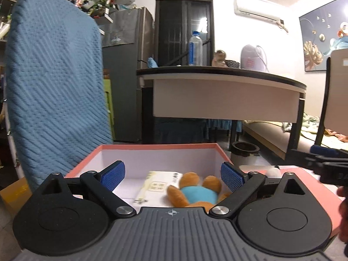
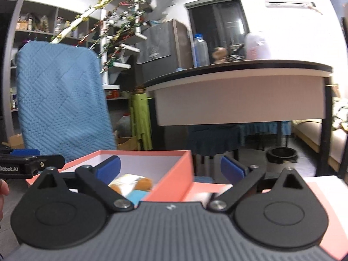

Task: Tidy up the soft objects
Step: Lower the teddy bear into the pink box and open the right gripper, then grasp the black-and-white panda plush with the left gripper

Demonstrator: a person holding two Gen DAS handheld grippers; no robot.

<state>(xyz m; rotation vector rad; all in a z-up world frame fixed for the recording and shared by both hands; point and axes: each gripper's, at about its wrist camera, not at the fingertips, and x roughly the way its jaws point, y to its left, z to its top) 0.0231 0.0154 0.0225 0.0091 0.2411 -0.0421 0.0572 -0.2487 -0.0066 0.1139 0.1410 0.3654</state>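
Inside pink box [image 1: 219, 150]: orange plush bear [image 1: 195, 190] beside pale packet [image 1: 155, 184]. Left gripper [image 1: 173, 175] spread wide above, empty. Right gripper [image 2: 170, 171] likewise apart, straddling box wall.

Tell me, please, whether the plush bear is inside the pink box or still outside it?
Inside: the plush bear lies on the white floor of the pink box, beside a pale packet.

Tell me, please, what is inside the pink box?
Inside the pink box lie an orange plush toy in a blue shirt and a pale labelled packet. The left gripper hides the box's near end.
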